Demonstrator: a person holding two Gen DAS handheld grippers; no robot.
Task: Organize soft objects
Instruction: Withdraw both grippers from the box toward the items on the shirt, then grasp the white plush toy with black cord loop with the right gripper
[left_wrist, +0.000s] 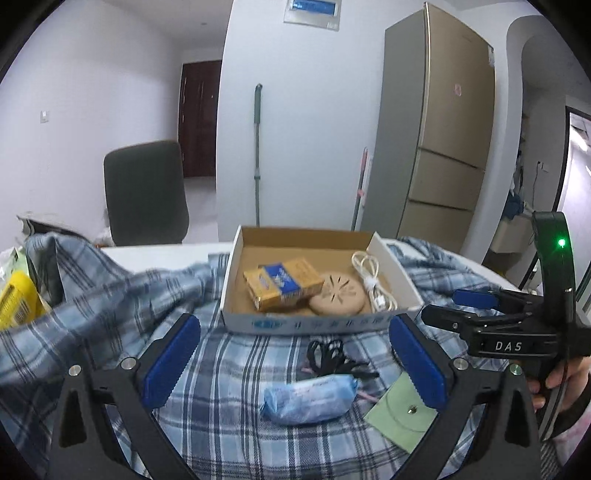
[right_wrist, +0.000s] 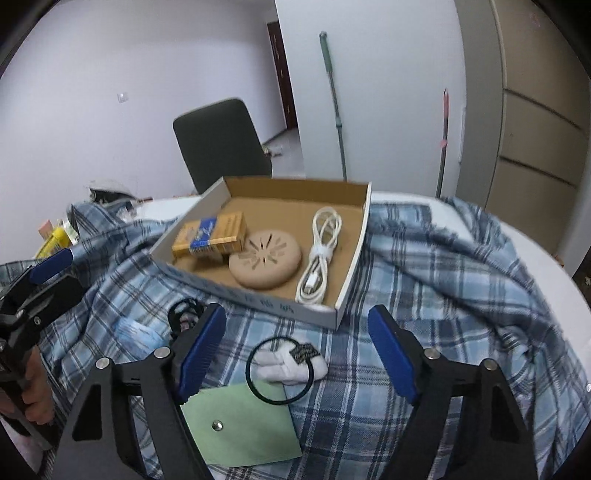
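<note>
Green pouch (right_wrist: 243, 424) both views, white bundle (right_wrist: 291, 363) right only

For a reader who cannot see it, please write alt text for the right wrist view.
An open right gripper hangs over a plaid cloth, aimed at a white bundle with a black ring beside a green pouch. Behind them, a cardboard box holds a white cable, a tan disc and a yellow-blue pack.

Box (right_wrist: 343, 310) blocks ahead; plaid cloth (right_wrist: 443, 295) rightward clear.
</note>
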